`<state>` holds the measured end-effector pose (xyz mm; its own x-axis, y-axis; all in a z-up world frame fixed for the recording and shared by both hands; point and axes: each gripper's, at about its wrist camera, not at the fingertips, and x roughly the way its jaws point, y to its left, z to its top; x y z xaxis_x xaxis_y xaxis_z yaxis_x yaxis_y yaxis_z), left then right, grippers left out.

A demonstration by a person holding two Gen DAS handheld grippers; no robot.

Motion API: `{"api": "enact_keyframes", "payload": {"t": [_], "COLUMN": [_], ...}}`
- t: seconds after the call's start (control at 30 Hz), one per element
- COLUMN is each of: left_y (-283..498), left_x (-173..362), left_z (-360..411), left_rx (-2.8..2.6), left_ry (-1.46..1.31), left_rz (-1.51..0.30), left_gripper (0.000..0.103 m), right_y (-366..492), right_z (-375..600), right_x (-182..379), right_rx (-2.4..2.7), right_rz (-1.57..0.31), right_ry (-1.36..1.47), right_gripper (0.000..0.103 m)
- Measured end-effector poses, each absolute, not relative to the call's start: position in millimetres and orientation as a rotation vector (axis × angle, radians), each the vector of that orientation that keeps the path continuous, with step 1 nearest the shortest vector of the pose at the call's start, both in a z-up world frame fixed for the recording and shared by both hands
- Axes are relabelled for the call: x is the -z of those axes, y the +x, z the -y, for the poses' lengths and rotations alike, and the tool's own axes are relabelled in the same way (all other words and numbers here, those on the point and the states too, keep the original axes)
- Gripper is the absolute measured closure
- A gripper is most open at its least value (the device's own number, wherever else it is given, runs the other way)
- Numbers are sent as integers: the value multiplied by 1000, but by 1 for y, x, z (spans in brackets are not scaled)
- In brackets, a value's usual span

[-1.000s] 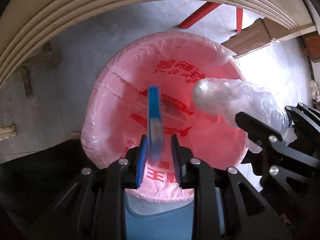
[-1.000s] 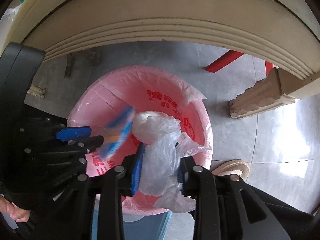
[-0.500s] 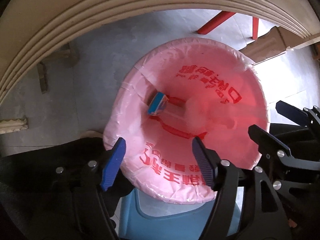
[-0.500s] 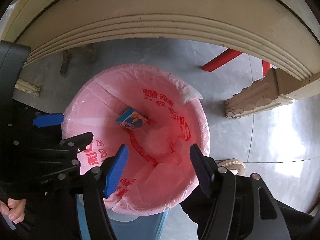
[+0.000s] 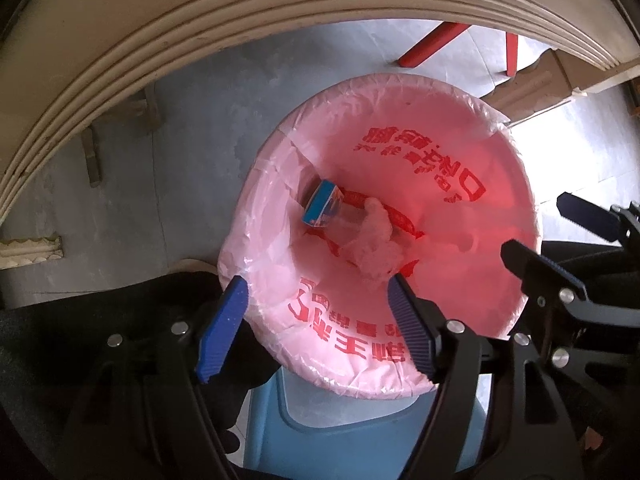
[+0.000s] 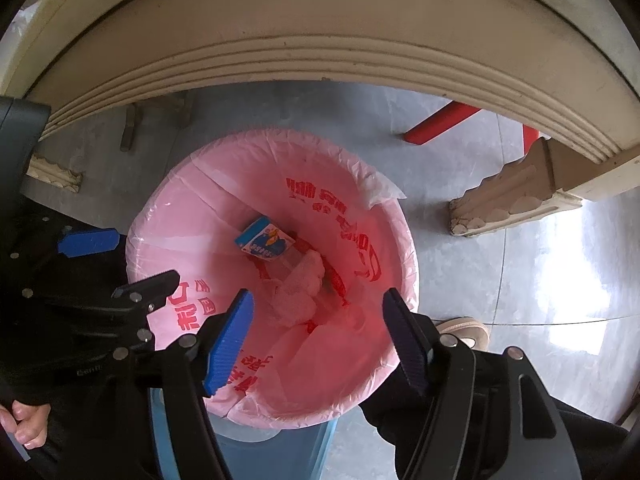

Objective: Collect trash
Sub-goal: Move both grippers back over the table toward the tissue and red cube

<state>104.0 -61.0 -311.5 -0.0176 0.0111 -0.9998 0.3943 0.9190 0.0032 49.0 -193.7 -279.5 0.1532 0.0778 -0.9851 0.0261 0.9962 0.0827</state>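
- We see the pink-lined bin [image 5: 472, 184] directly below our 2 downward-pointing grippers.
- Our left gripper [image 5: 320, 332] and right gripper [image 6: 320, 336] are opening wide, nothing between the pads.
- Deep inside lie the crumpled plastic wrap [image 6: 300, 296] and blue carton [image 6: 264, 244], touching; neither gripper looks nearer.

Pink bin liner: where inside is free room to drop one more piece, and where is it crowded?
Free: the liner's bare wall beneath the red printing, and the side near the right gripper. Crowded: the bottom, where the blue packet and crumpled plastic bag lie side by side. Both grippers' jaws are opening, nothing between them.
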Motion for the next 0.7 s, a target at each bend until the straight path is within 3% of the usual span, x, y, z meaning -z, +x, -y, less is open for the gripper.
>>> {"api": "enact_keyframes", "payload": {"t": [0.7], "left_y": [95], "left_x": [186], "left_z": [48], "left_rx": [366], "left_ry": [327], "left_rz": [-1382], "left_gripper": [23], "right_y": [27], "right_z": [195], "right_x": [165], "right_rx": [-139], "right_rz": [-1217], "right_ry": [123], "right_gripper": [37]}}
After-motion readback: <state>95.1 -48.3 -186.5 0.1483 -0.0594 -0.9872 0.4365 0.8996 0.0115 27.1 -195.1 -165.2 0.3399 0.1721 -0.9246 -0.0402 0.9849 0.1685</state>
